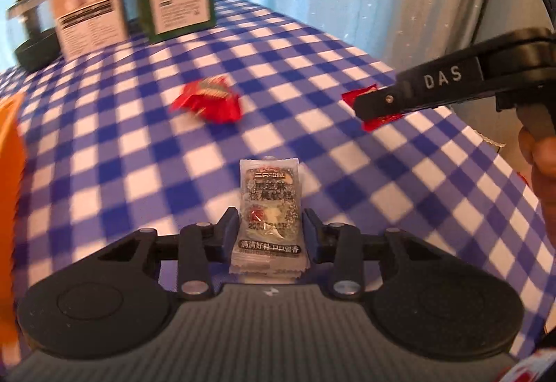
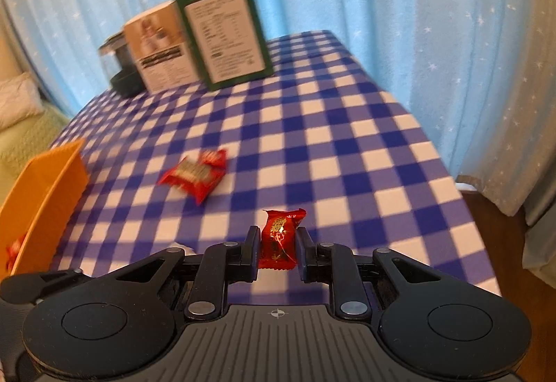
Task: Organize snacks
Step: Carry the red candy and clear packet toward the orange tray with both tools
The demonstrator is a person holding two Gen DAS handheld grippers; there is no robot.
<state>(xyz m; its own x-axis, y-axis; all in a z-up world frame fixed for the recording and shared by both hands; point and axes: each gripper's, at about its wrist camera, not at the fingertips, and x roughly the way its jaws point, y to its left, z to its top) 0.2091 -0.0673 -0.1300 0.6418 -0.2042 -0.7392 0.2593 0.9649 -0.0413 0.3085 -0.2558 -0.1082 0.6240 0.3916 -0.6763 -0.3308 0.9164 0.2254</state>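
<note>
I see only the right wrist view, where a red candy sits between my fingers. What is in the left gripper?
Observer: The left gripper holds a grey snack packet, upright between its fingers.
Operator: How does my red candy look from the side?
Observer: The red candy wrapper sticks out above and below the shut right gripper.
Operator: Is a hand in sight?
Observer: Yes, a hand at the left view's right edge, by the trigger.

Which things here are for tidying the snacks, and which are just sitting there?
For the job:
- grey snack packet in the left gripper
- small red candy in the right gripper
- red snack packet on the cloth
- orange bin

Just sitting there:
- green box
- tan box
- black stand
</note>
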